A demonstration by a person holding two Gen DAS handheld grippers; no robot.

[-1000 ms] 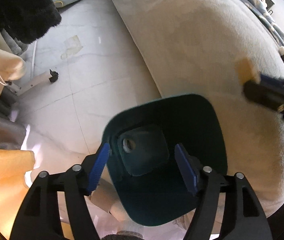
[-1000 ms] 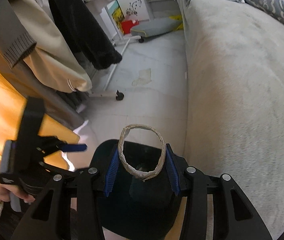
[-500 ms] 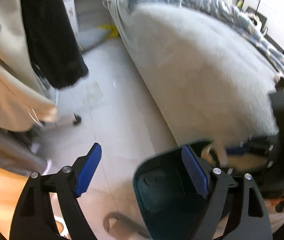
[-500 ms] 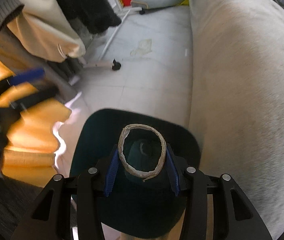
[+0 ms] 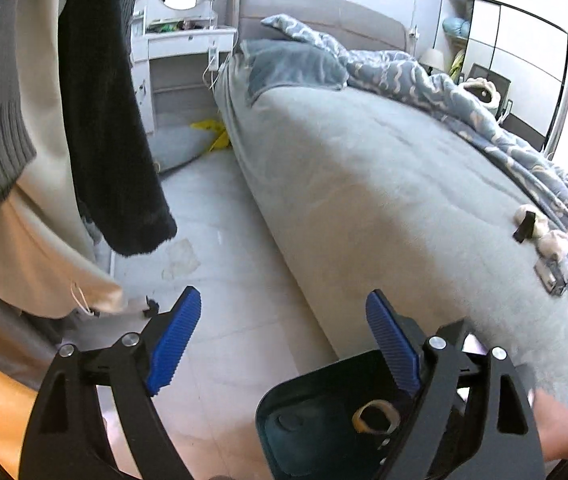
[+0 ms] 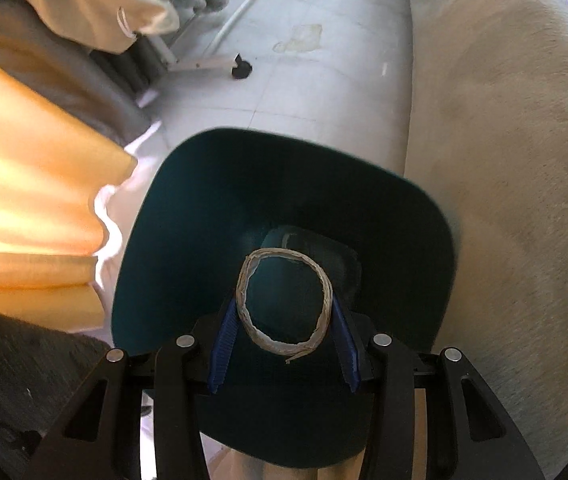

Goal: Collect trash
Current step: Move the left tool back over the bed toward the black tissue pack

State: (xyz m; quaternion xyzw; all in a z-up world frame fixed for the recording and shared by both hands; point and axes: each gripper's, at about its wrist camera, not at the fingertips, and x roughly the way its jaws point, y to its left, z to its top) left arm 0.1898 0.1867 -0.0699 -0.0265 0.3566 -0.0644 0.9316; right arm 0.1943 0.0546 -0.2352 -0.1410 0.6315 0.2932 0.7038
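Note:
My right gripper (image 6: 284,308) is shut on a flattened cardboard ring (image 6: 326,284) and points steeply down into the mouth of a dark teal bin (image 6: 188,184). In the left wrist view the same ring (image 5: 378,403) hangs inside the bin (image 5: 304,420) at the lower right. My left gripper (image 5: 280,300) is above the floor beside the bin, its jaws opening wide with nothing between them. Crumpled tissues (image 5: 552,240) and small wrappers (image 5: 560,276) lie on the grey bed cover at the far right.
The bed (image 5: 364,184) fills the right side, with a blue quilt bunched at its far side. Hanging clothes (image 5: 116,120) on a wheeled rack (image 6: 241,70) crowd the left. An orange curtain (image 6: 24,184) hangs left of the bin. A pale scrap (image 5: 180,258) marks the tiled floor.
My left gripper rose off the bin, tilted up toward the room and spread its jaws. My right gripper sank with the ring toward the bin's mouth.

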